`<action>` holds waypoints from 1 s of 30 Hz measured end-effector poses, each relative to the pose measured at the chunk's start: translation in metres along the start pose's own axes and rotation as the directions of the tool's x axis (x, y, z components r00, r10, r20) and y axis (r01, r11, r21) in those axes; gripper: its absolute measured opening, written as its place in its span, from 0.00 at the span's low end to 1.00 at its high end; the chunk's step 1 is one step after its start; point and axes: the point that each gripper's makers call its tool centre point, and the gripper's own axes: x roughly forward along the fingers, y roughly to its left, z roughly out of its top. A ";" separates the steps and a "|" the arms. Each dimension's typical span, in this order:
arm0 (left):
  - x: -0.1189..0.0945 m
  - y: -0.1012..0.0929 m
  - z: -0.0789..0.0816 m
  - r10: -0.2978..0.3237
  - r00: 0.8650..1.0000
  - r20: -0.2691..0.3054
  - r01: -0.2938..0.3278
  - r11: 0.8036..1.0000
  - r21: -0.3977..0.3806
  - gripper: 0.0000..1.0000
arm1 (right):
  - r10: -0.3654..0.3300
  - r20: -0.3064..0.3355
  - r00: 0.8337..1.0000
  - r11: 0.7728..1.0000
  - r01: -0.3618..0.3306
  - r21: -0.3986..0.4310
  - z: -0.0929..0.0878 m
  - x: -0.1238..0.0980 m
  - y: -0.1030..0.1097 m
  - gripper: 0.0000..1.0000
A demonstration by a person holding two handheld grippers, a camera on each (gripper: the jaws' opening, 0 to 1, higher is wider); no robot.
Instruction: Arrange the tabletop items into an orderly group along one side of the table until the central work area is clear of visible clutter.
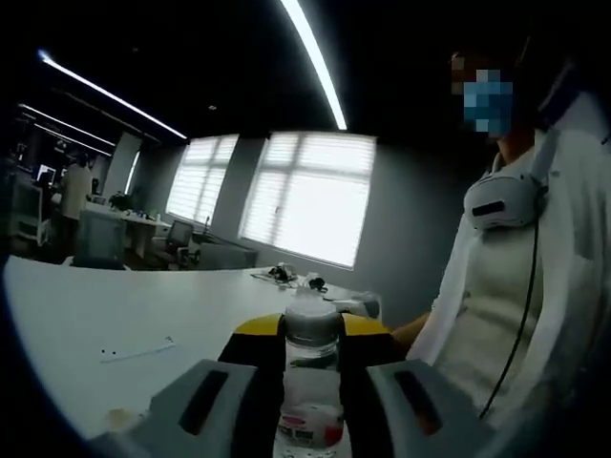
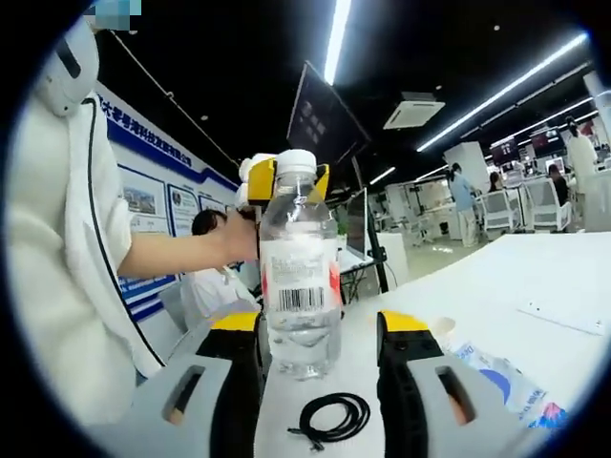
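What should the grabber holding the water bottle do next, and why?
Probably carry the water bottle toward one edge of the white table and set it down. The left gripper grips it, and a coiled black cable and a plastic packet also lie on the table.

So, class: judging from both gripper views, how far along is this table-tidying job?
Early, by the look of it. No finished group is visible. In hand: the water bottle stands between the right gripper jaws, the left gripper at its cap. Left: the coiled black cable, a blue-printed packet and small items farther along the white table.
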 end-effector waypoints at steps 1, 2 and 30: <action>-0.004 0.004 -0.002 0.010 1.000 -0.007 -0.010 1.000 0.002 0.18 | -0.026 -0.015 1.000 1.000 0.026 0.001 -0.006 -0.008 -0.004 0.48; -0.007 0.007 -0.003 0.022 1.000 -0.011 -0.022 1.000 0.006 0.18 | -0.047 -0.029 0.998 0.999 0.047 -0.002 -0.011 -0.014 -0.006 0.48; -0.096 0.141 -0.049 0.199 0.975 -0.103 -0.192 0.979 0.072 0.18 | -0.433 -0.190 0.881 0.883 0.456 0.106 -0.096 -0.132 -0.026 0.43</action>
